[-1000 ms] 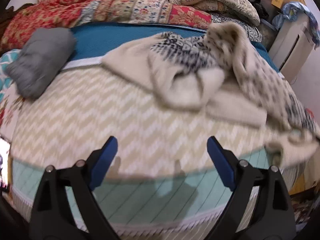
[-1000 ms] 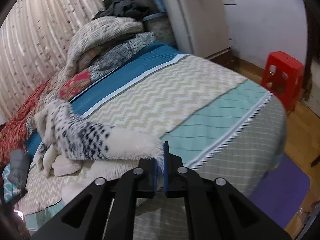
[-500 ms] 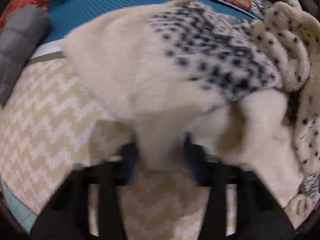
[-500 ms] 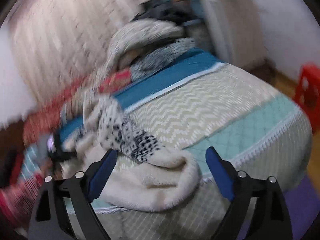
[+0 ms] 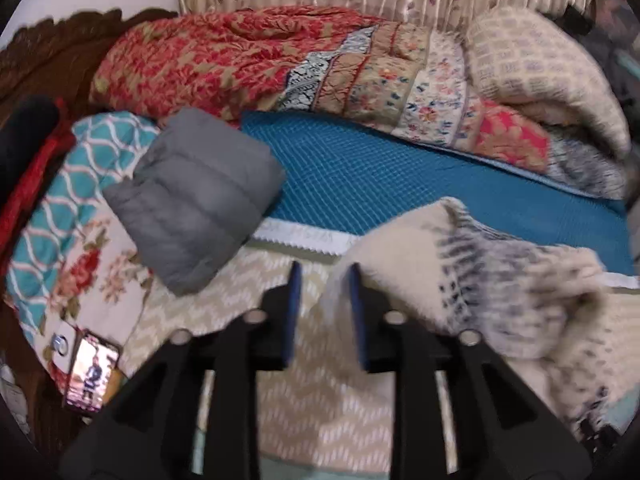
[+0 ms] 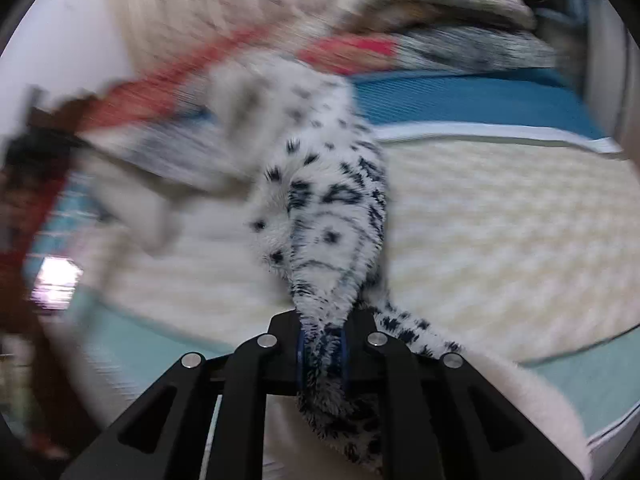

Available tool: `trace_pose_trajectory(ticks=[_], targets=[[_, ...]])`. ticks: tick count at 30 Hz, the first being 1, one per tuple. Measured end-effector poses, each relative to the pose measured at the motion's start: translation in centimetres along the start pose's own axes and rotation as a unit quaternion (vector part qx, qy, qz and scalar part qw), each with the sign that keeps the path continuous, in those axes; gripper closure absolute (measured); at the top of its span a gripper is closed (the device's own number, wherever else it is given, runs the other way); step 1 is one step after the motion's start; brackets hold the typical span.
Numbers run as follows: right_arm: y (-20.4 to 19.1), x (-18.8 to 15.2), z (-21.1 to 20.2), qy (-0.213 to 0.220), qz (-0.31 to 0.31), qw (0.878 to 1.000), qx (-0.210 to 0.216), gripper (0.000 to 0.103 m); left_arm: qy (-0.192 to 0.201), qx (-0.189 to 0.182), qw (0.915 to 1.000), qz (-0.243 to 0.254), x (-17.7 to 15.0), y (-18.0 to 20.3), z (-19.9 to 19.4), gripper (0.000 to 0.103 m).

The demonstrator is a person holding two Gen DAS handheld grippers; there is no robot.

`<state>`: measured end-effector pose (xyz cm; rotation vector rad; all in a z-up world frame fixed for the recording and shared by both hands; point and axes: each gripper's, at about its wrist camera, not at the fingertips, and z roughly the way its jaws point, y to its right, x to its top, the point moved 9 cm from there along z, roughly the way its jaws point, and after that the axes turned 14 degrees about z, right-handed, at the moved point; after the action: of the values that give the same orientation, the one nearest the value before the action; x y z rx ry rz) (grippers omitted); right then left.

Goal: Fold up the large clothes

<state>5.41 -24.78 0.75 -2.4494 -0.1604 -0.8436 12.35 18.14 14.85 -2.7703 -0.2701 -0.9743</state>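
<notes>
A cream fleece garment with black spots (image 5: 500,280) lies bunched on the chevron bedspread (image 5: 320,396). My left gripper (image 5: 324,312) hangs just over the bedspread with its jaws narrowly apart; a cream edge of the garment touches the right finger, and the gap between the fingers shows only bedspread. My right gripper (image 6: 322,354) is shut on a spotted part of the garment (image 6: 332,216), which stretches away from it across the bed. The right wrist view is blurred by motion.
A folded grey jacket (image 5: 196,200) lies left of the left gripper. A phone (image 5: 92,376) lies at the bed's left edge. Red patterned quilts (image 5: 248,56) and pillows (image 5: 540,68) are piled at the back.
The right gripper opened, then shut on the spotted garment. The left gripper went in over the garment, narrowed its jaws and now sits at the garment's left edge, turned toward the grey jacket.
</notes>
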Motion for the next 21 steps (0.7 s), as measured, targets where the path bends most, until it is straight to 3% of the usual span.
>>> trace_pose_trajectory(ticks=[1,4,6,7,9,10,12,15,16,18,19,21], targets=[[-1.4,-0.7,-0.8,-0.001,-0.001,1.000,0.022,0.073,0.000,-0.038,0.9993,0.002,-1.5,0.5,-0.9,0.046],[-6.4,-3.6,-2.5,-0.027,-0.001,0.996,0.088,0.073,0.007,-0.155,0.9878,0.016,-6.8,3.8,-3.4,0.015],[-8.5,-5.1,-2.7,-0.043,0.010,0.992,0.122,0.073,-0.012,-0.239,0.9707,0.019,-10.2,8.1,-3.6,0.010],[-9.1,-5.6,-2.9,-0.048,0.018,0.989,0.137,0.073,-0.035,-0.292,0.9555,0.019,-12.3,10.6,-3.6,0.010],[-10.6,-6.3,-3.4,-0.055,0.038,0.983,0.170,0.073,-0.059,-0.358,0.9318,0.005,-14.6,13.5,-3.7,0.010],[-11.0,-6.5,-3.7,-0.058,0.049,0.980,0.187,0.073,-0.064,-0.382,0.9221,-0.001,-15.6,14.9,-4.3,0.010],[-12.3,-6.5,-3.7,-0.077,0.063,0.969,0.225,0.073,-0.075,-0.439,0.8950,-0.027,-16.7,17.0,-5.0,0.010],[-14.9,-7.6,-3.2,-0.120,0.054,0.954,0.271,0.073,-0.095,-0.484,0.8677,-0.065,-18.1,18.5,-5.2,0.010],[-15.9,-8.8,-3.1,-0.136,0.037,0.950,0.279,0.073,-0.095,-0.469,0.8763,-0.054,-18.5,18.6,-5.1,0.027],[-16.5,-10.5,-3.1,-0.150,-0.001,0.955,0.256,0.072,-0.091,-0.428,0.8988,-0.017,-19.2,18.0,-5.2,0.056],[-16.3,-10.7,-2.9,-0.154,-0.011,0.958,0.243,0.070,-0.088,-0.423,0.9018,-0.015,-19.5,17.5,-5.6,0.072],[-15.4,-10.3,-2.5,-0.164,-0.006,0.957,0.239,0.069,-0.084,-0.393,0.9156,-0.013,-20.0,15.3,-5.5,0.080]])
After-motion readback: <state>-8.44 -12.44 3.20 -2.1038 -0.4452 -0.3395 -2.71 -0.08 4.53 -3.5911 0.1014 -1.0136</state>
